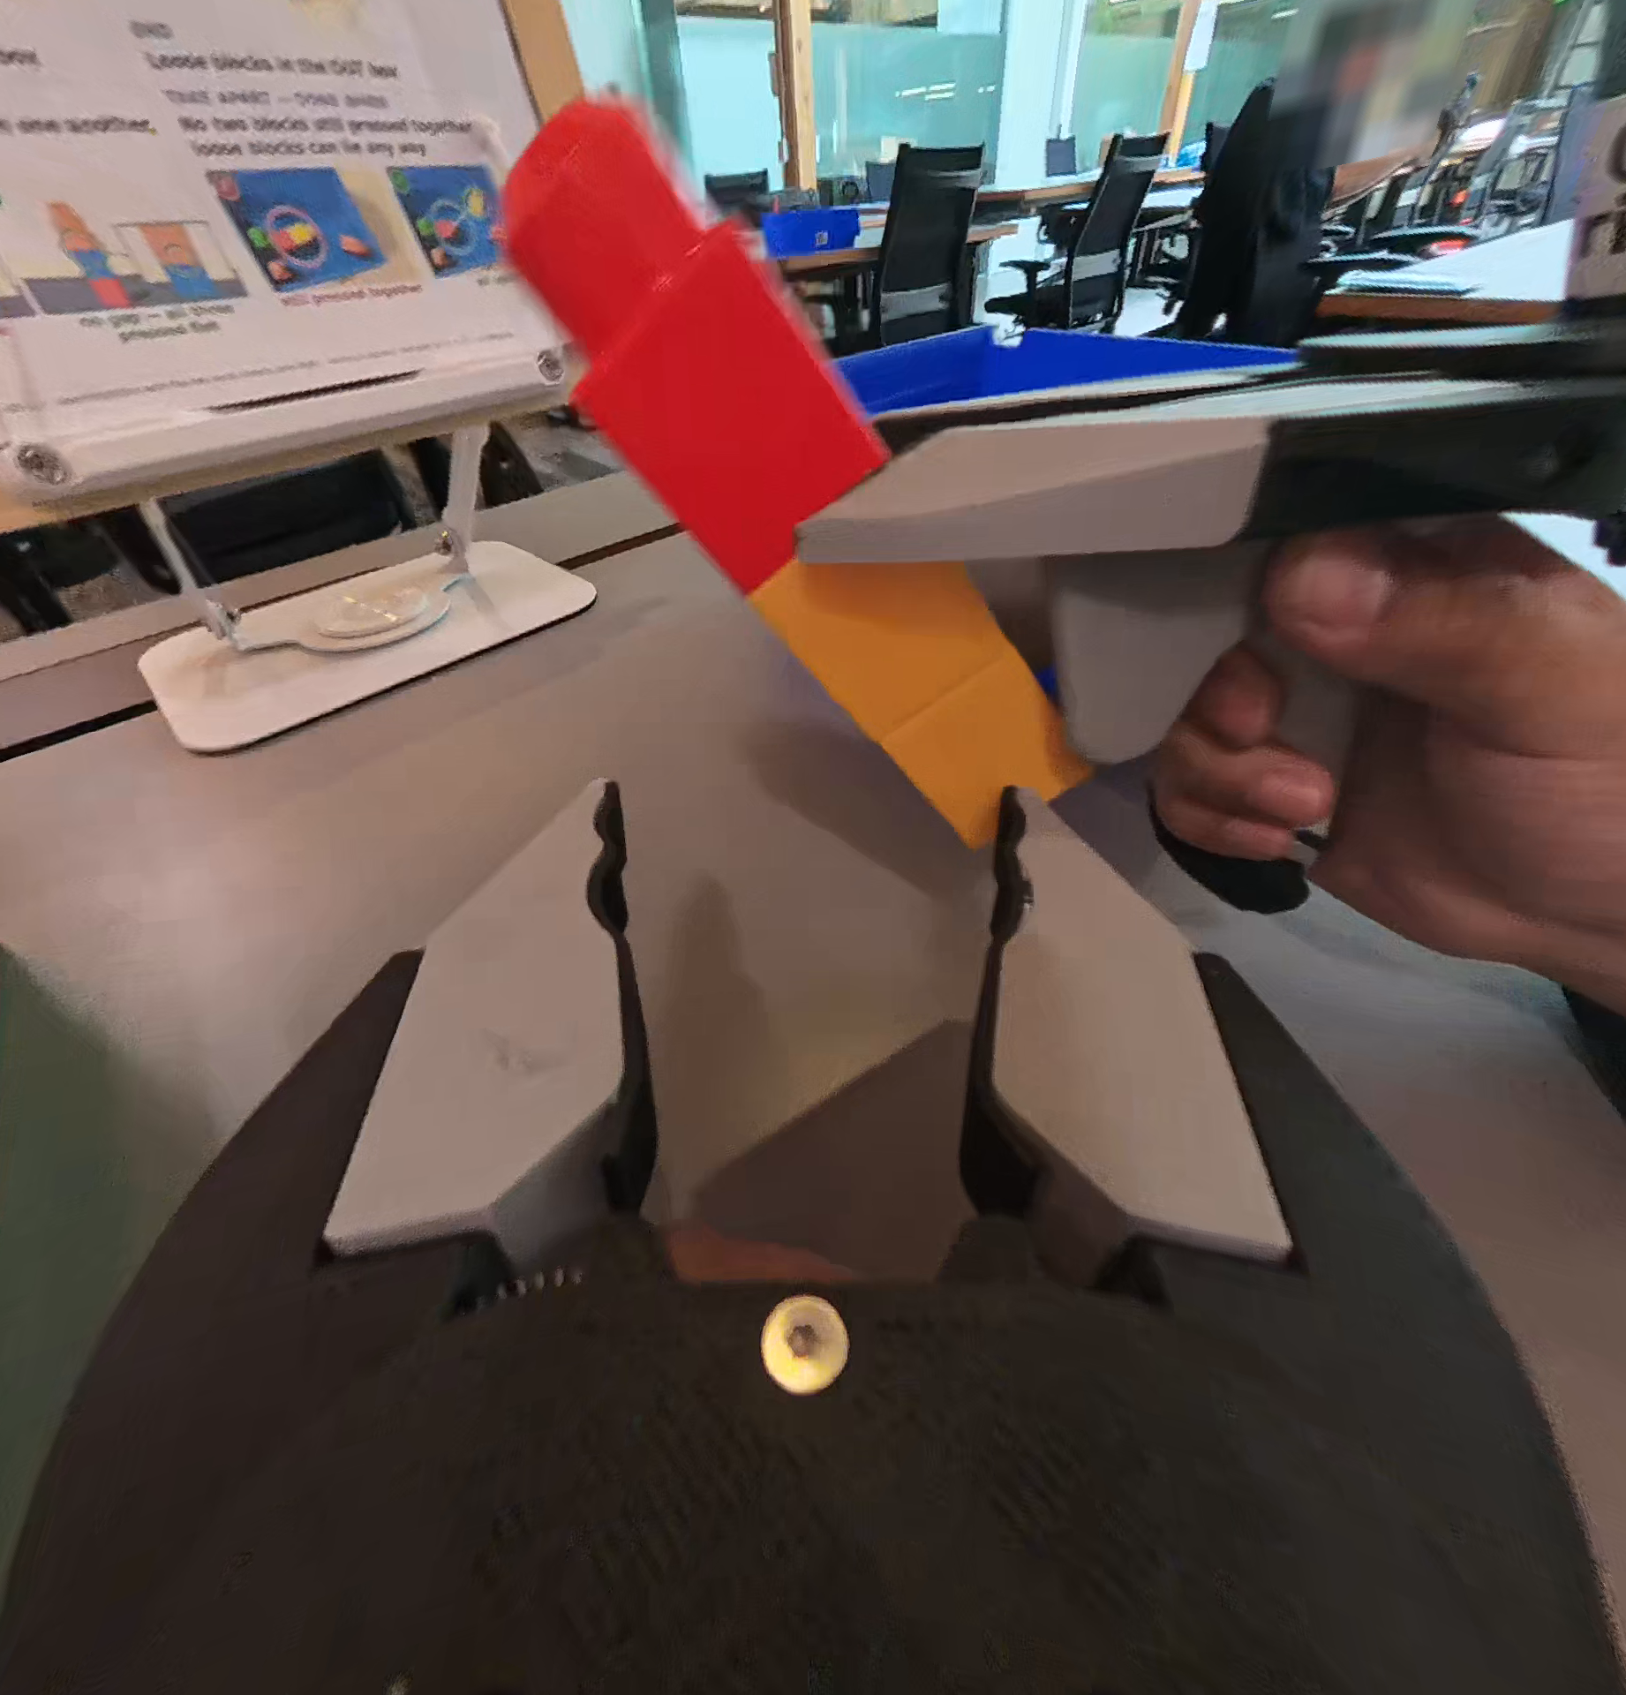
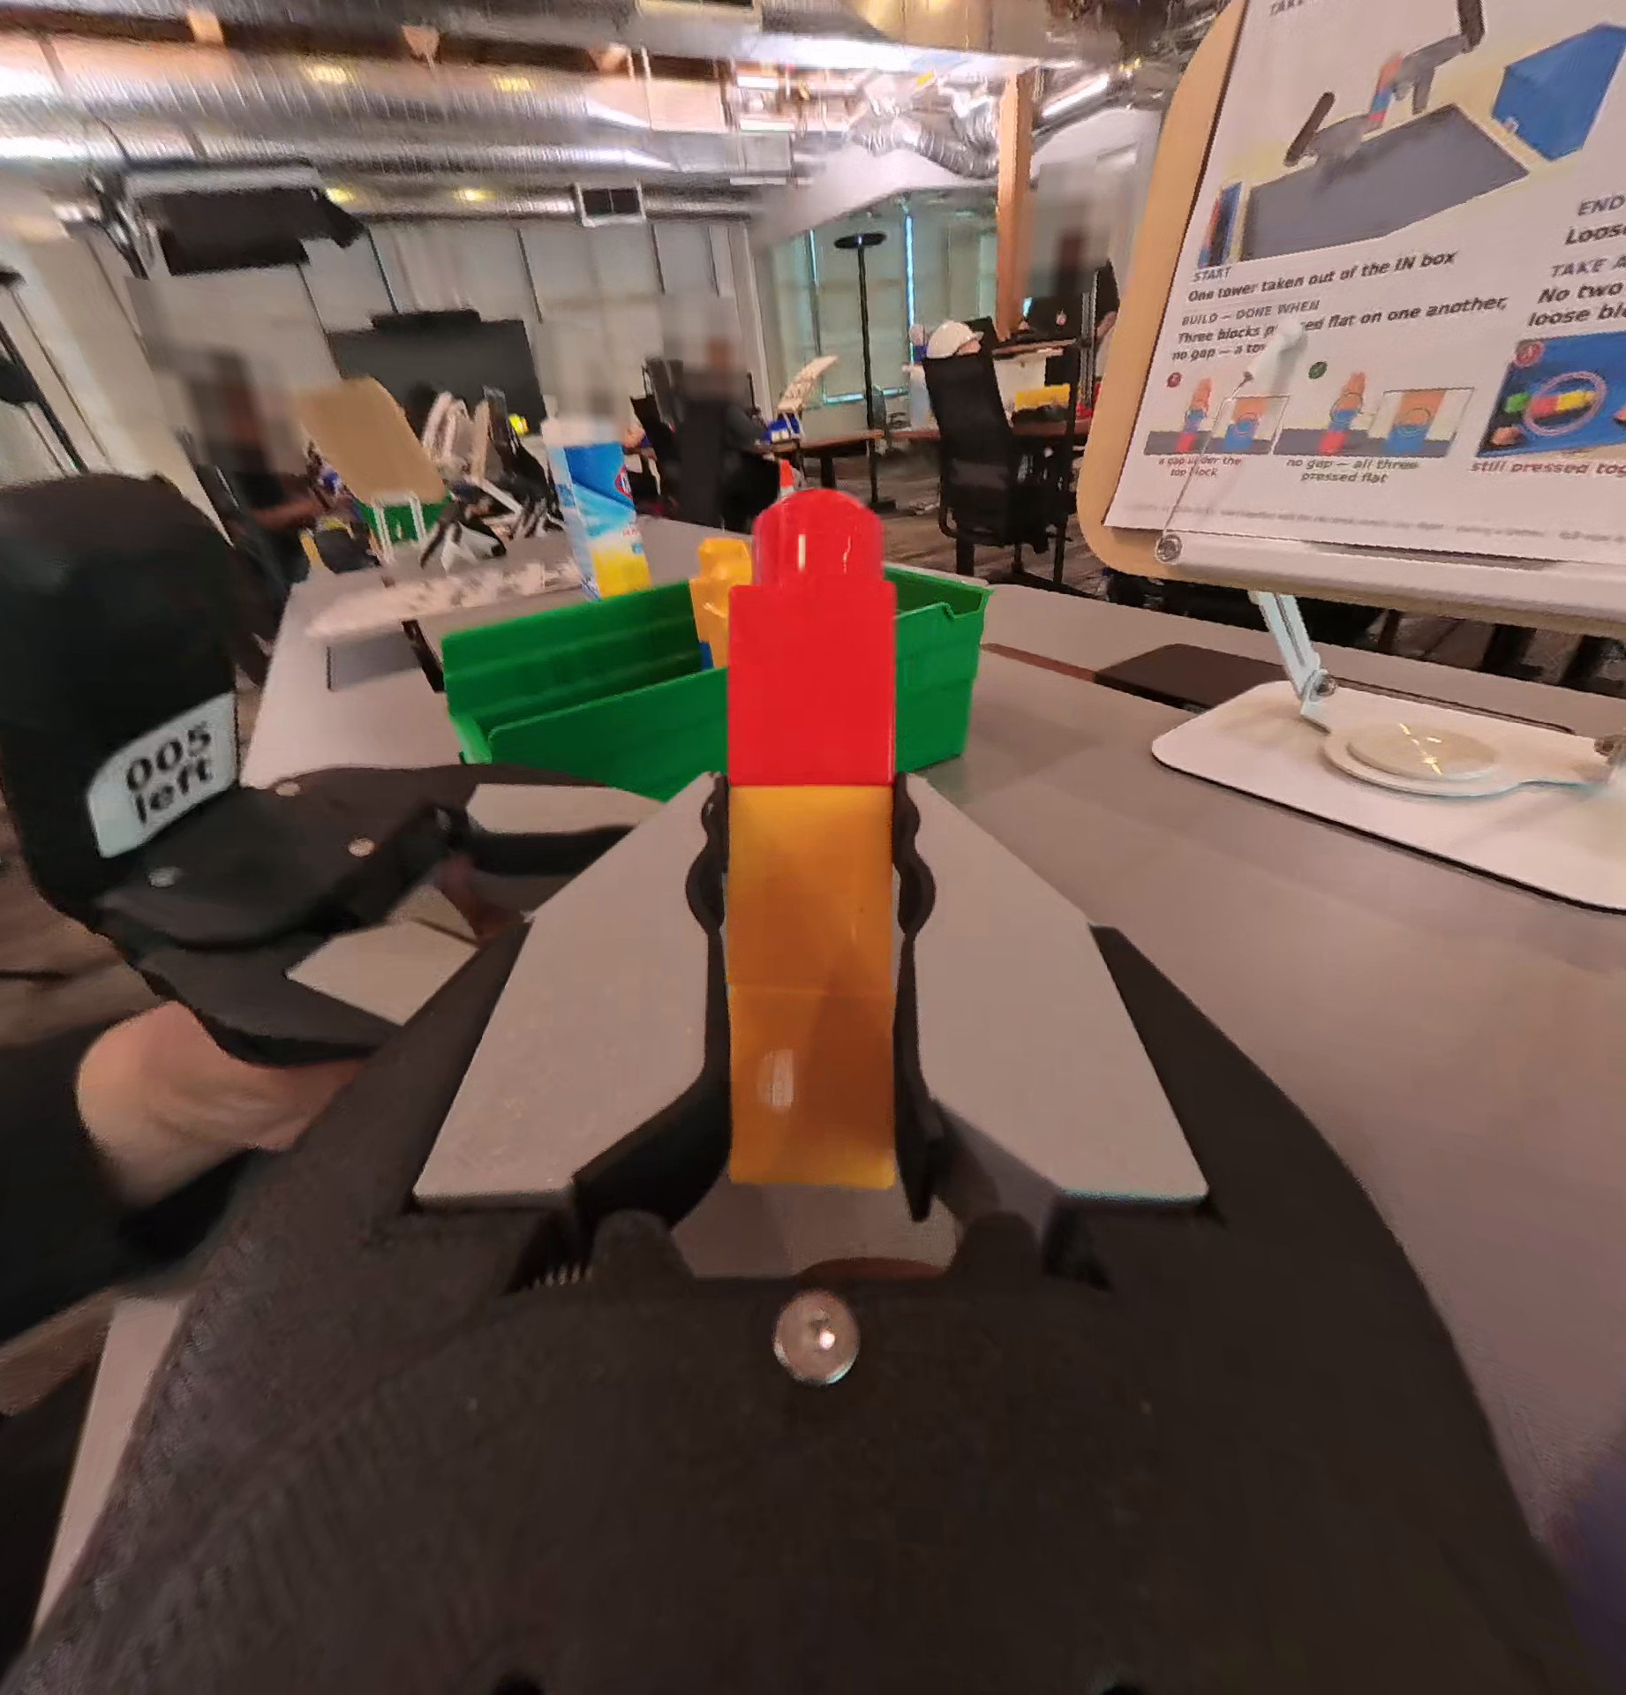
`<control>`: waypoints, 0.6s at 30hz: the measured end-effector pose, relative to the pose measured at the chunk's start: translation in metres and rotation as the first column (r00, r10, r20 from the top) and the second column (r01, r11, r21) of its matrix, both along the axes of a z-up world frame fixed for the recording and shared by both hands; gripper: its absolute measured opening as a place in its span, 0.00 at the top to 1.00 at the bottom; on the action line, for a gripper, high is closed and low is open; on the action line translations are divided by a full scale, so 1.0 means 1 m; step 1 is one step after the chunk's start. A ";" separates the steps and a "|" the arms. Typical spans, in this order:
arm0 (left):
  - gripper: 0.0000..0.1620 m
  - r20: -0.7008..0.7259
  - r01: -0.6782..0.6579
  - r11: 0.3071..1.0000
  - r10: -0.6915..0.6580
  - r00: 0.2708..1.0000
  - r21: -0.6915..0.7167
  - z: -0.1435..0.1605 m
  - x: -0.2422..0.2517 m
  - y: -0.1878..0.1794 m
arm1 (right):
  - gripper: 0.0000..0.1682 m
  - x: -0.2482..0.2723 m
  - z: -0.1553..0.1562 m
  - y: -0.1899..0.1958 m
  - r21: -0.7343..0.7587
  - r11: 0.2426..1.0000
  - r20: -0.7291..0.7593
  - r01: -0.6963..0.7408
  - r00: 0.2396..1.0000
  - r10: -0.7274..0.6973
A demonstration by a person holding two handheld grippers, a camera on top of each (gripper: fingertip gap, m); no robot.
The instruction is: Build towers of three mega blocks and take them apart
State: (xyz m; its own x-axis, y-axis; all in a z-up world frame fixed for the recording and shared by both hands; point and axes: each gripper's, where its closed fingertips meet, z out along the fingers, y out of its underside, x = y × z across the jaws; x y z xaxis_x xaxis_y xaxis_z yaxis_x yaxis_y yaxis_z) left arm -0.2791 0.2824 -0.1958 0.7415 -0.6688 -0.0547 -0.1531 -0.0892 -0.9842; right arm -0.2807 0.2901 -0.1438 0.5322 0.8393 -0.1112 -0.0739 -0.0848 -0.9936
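your table (image 2: 1341, 1009) carried a green bin (image 2: 608, 697) beyond the grippers and a blue bin (image 1: 1066, 367). your right gripper (image 2: 809, 807) pinched the orange block (image 2: 809, 991), holding it off the table with the red block (image 2: 809, 679) pressed onto its far end. your left gripper (image 1: 809, 816) was spread with nothing between its fingers, just beside the orange block.

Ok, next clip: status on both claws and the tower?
Right claw shut on orange block, red block on top. Left claw open, empty, just below tower's orange end. Nothing in the way.
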 end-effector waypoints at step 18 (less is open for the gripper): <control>0.57 0.134 0.250 0.966 -0.256 0.957 0.064 0.018 0.033 -0.030 | 0.81 0.001 0.014 -0.017 -0.087 0.973 -0.184 -0.214 0.963 0.196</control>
State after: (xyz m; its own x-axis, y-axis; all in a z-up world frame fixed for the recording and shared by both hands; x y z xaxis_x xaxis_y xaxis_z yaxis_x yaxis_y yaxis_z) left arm -0.2458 0.2527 -0.1775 0.5507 -0.8347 0.0024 -0.0258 -0.0199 -0.9995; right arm -0.2799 0.2735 -0.1299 0.3146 0.9069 -0.2802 -0.2141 -0.2198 -0.9518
